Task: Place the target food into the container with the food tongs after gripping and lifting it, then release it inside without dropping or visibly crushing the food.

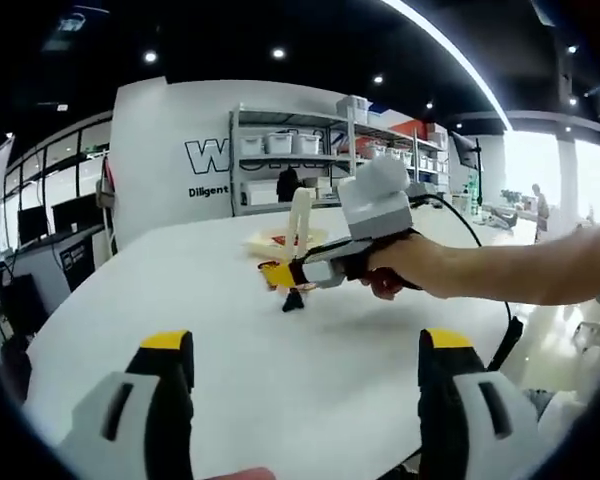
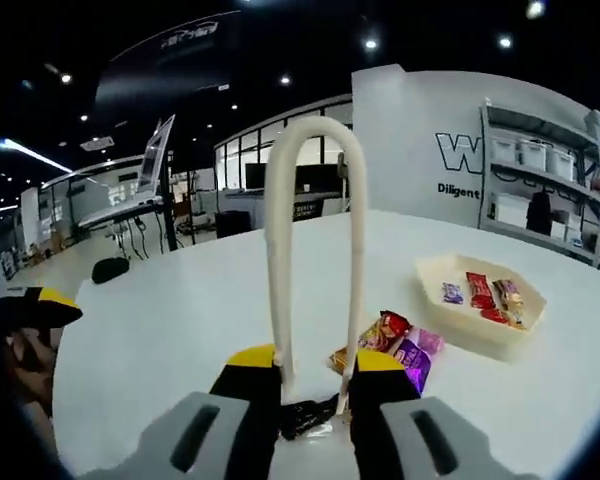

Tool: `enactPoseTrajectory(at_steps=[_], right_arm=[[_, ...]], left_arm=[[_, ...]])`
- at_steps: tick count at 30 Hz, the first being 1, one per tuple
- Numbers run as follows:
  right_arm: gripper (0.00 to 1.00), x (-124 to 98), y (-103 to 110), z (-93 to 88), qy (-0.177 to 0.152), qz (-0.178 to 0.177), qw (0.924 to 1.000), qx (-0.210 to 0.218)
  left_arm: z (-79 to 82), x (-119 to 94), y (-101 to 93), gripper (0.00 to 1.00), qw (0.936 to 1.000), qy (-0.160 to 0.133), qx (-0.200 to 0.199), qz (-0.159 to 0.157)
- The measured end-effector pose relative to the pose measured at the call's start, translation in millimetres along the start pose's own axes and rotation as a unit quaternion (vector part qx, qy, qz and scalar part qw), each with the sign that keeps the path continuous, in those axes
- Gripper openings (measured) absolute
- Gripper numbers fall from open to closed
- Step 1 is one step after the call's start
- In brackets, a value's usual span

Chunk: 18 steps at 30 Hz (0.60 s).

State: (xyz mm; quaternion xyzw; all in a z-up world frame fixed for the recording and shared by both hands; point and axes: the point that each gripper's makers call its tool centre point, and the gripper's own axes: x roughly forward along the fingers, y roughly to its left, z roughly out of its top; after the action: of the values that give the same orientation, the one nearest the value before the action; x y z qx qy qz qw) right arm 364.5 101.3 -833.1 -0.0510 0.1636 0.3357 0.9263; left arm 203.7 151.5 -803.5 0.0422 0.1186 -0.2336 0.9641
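In the right gripper view, the right hand-held gripper (image 2: 315,385) has its yellow-tipped jaws drawn narrow, clamping the two legs of the cream tongs (image 2: 313,250), whose looped end stands up over the white desk (image 2: 180,310). Just past the jaws, a little to the right and close by the tong legs, lie the loose snacks (image 2: 390,345): a red-and-gold packet and a purple one touching each other on the desk. Whether the tong tips touch them I cannot tell, since the jaws hide the tips. Farther right, apart from the packets, sits the cream tray (image 2: 480,335) with a few wrapped snacks already in it.

In the left gripper view, the left hand-held gripper (image 1: 310,365) hangs low over the near desk edge with jaws spread wide and nothing between them. Beyond it, mid-desk, a hand (image 1: 410,270) reaches in from the right, gripping the right hand-held gripper, with the tongs rising from it and a yellow packet and the tray just behind. A black cable trails off the desk's right side. Behind the desk stand a white wall with dark lettering and metal shelves (image 1: 320,150) of white bins.
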Motion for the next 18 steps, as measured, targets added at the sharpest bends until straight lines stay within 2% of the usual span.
enactPoseTrajectory(at_steps=[5, 10, 13, 18], right_arm=[[0.19, -6.2, 3.3, -3.7, 0.006, 0.005, 0.9999, -0.014], [0.20, -13.3, -5.3, -5.4, 0.009, -0.001, 0.9997, -0.022], [0.20, -21.1, -22.6, -2.5, 0.000, -0.014, 0.9999, 0.003], [0.20, -34.0, -25.1, 11.6, -0.016, -0.012, 0.9996, 0.021]], left_arm=[[2.1, 1.7, 2.6, 0.92, 1.0000, 0.002, -0.006, 0.002], [4.4, 2.4, 6.8, 0.91, 0.9999, 0.008, -0.006, 0.010], [8.2, 3.9, 7.9, 0.91, 0.9999, 0.006, -0.007, 0.010], [5.3, 8.9, 3.5, 0.92, 0.9999, 0.011, -0.001, -0.003]])
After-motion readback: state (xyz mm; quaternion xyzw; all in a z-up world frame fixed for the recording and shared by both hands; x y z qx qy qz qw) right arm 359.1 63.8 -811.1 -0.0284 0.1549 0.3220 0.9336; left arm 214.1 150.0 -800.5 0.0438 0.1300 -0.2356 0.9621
